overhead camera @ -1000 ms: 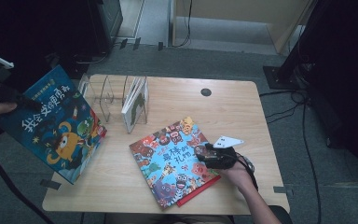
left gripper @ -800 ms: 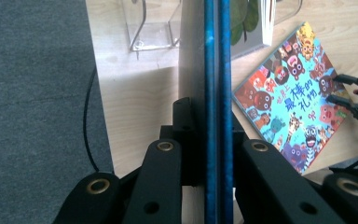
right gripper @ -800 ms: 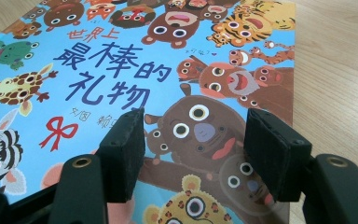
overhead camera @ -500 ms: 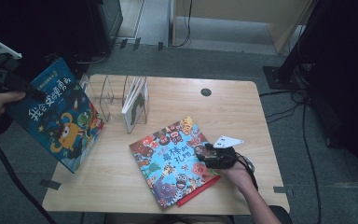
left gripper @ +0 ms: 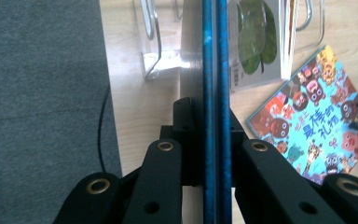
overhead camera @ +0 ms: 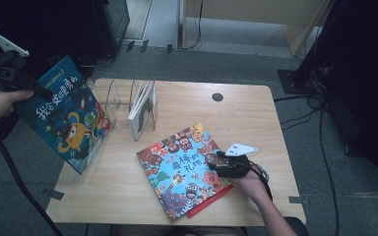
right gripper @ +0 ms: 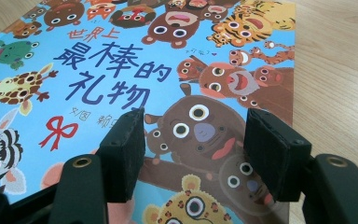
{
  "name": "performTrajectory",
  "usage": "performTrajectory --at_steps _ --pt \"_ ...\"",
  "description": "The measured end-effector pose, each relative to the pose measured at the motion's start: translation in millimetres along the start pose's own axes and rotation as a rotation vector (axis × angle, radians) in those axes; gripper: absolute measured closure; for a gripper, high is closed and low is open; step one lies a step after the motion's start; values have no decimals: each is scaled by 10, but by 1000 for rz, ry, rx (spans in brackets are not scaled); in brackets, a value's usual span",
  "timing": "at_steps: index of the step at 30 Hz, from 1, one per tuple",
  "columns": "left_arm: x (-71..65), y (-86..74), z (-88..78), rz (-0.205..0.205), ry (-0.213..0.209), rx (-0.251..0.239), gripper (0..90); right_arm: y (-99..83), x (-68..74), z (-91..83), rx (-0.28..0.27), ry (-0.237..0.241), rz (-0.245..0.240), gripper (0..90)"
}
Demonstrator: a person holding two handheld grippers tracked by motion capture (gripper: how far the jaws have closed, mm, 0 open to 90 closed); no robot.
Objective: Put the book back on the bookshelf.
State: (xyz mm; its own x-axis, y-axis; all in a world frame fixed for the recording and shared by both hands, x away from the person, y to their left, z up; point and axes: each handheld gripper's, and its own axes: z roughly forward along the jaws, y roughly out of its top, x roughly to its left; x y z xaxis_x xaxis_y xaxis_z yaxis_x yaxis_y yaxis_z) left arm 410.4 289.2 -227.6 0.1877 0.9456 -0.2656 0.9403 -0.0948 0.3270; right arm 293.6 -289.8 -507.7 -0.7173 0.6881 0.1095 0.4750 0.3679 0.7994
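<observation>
Nearest, at the table's front right: right gripper resting low over the animal picture book, jaws spread wide with nothing clamped between them. In the right gripper view, both black pads poised just above the cover, a brown bear's face in the gap. Book lying flat on the wooden table, turned at an angle, red spine edge toward the front.

Farther left, off the table's left edge: left gripper closed tight on the blue picture book, gripping its upper left corner. Book held in the air, tilted, lower corner hanging over the table's left side. In the left gripper view, blue covers seen edge-on, pinched between the two jaws.

Beyond, toward the table's back left: clear wire book rack standing upright, with a white book with a green leaf upright in its right-hand slot. Blue book just beside the rack, not in a slot.
</observation>
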Motion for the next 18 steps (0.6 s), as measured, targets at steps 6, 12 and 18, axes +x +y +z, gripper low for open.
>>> performTrajectory --at_steps 6,12,18 --pt "46 47 109 -14 -11 -12 833 -1 -5 0 -2 0 -1 388" --pt "57 59 136 -16 -9 1 831 -1 -3 -1 -1 1 1 388" --pt "31 119 232 -19 -12 34 828 0 -1 -1 1 0 -1 389"
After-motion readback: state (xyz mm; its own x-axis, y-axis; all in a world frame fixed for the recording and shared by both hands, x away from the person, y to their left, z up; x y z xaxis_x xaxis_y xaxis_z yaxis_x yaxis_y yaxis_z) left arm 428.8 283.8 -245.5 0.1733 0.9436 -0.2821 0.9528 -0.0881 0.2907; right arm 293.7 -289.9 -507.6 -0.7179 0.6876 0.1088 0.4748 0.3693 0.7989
